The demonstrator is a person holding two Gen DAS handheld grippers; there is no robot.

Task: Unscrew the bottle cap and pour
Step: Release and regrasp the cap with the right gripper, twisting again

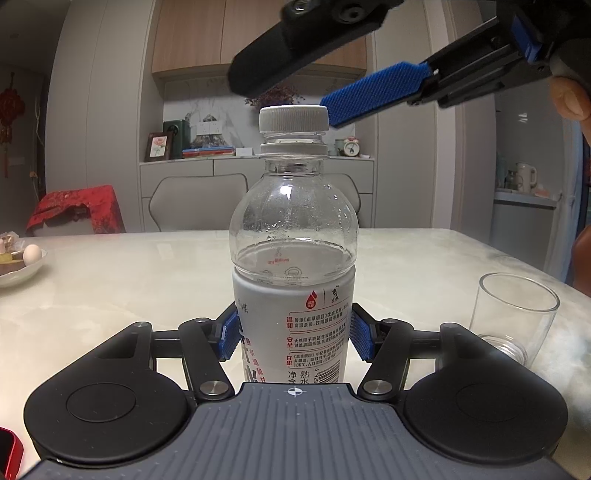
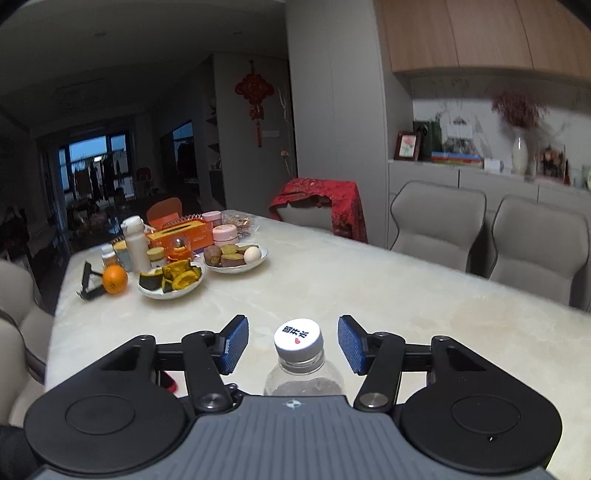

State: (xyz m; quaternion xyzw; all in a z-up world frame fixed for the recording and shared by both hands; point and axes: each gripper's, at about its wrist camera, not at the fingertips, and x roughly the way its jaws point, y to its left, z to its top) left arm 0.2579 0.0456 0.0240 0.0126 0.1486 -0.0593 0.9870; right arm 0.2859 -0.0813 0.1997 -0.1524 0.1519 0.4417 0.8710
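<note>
Pale marble table (image 2: 369,288), grey chairs (image 2: 439,221), wooden upper cabinets (image 2: 480,33), dark window (image 2: 92,162)

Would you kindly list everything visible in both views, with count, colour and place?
bottle: one, clear, white label, table centre
cap: one, white, on the bottle
glass: one, clear, right of the bottle
table: one, pale marble
plates of food: two, white, far left
orange: one, beside the plates
chairs: several, grey, far side
red cloth: one, over a chair
left gripper: black, blue pads, shut on the bottle
right gripper: black, blue pads, open around the cap
</note>
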